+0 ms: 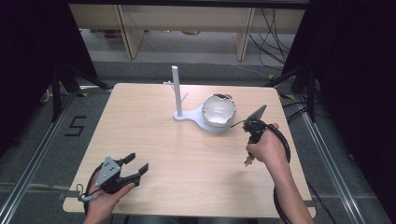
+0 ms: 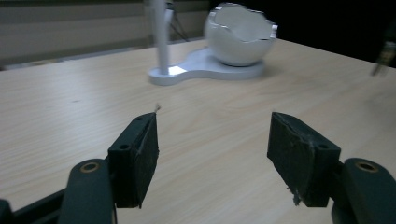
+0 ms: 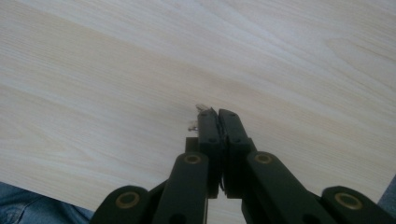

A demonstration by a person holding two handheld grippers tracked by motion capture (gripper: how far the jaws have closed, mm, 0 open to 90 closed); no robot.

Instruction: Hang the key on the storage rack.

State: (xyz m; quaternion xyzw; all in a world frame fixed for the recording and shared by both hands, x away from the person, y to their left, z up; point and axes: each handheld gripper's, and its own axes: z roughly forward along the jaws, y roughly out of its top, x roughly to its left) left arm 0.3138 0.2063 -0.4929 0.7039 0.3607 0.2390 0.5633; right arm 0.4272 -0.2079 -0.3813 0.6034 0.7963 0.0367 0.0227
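A white stand [image 1: 177, 93] with an upright post and short pegs rises from a flat base at the table's far middle. On that base sits a white bowl [image 1: 218, 110] shaped like a cracked eggshell, also seen in the left gripper view [image 2: 240, 35] beside the post [image 2: 161, 37]. My left gripper [image 1: 139, 161] is at the near left, low over the table, pointing toward the stand; its jaws are open with bare wood between them [image 2: 215, 123]. My right gripper [image 1: 247, 161] points down at the right of the table, shut [image 3: 218, 112]. A tiny pale speck sits at its tip; what it is I cannot tell.
The light wooden table [image 1: 187, 154] is bare between the two grippers. Dark curtains and stand legs flank it. Shelving and cables lie beyond the far edge. A person's knee in denim [image 3: 28, 205] shows under the near edge.
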